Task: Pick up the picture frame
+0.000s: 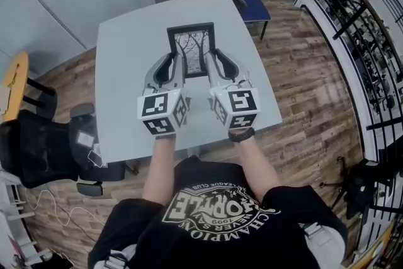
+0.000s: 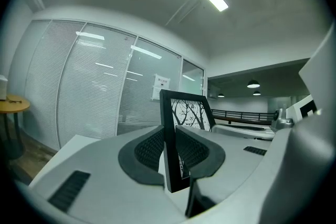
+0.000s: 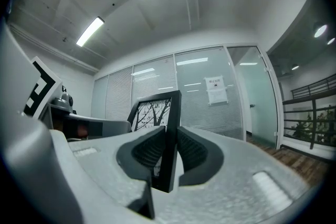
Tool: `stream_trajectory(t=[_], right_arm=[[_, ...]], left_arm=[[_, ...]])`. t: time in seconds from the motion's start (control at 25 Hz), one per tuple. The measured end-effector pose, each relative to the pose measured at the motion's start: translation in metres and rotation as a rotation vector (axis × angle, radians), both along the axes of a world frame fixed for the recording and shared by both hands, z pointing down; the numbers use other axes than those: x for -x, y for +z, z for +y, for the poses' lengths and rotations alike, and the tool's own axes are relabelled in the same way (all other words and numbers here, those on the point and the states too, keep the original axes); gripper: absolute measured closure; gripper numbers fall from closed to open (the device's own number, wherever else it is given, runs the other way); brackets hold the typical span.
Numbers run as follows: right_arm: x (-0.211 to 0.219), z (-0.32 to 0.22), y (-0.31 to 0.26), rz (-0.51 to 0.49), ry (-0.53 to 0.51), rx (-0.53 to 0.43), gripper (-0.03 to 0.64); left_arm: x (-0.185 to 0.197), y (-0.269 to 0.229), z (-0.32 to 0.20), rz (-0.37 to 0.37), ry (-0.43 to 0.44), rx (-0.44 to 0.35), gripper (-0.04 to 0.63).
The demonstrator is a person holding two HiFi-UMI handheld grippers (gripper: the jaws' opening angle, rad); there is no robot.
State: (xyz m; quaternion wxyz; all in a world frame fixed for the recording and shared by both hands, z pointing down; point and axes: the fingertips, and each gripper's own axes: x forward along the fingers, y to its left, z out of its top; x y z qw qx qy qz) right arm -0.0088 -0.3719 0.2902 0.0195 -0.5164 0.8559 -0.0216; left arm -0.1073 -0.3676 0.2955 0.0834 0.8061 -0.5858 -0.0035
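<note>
A black picture frame [image 1: 191, 41] with a bare-tree print is held up above the grey table [image 1: 126, 72], its picture side facing me. My left gripper [image 1: 177, 62] is shut on its left edge and my right gripper [image 1: 211, 61] is shut on its right edge. In the left gripper view the frame [image 2: 184, 113] stands edge-on between the ribbed pads [image 2: 149, 149], with the left gripper [image 2: 170, 153] pinching it. In the right gripper view the frame [image 3: 152, 110] stands likewise, and the right gripper [image 3: 169, 153] clamps it. Both grippers point level.
A blue chair [image 1: 250, 6] stands at the table's far right corner. A black office chair [image 1: 38, 148] and a round wooden table [image 1: 14, 82] are at the left. A black railing [image 1: 365, 28] runs along the right. Glass walls with blinds [image 2: 94, 92] lie ahead.
</note>
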Motion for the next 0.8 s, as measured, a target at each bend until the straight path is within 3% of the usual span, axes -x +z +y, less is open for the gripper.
stream_trajectory(t=[0.36, 0.8], right_arm=[[0.007, 0.002, -0.004, -0.003, 0.003, 0.002, 0.549], [0.015, -0.007, 0.024, 0.007, 0.015, 0.04, 0.549]], left_arm=[[0.007, -0.005, 0.004, 0.003, 0.007, -0.007, 0.523], [0.015, 0.026, -0.005, 0.02, 0.027, 0.029, 0.523]])
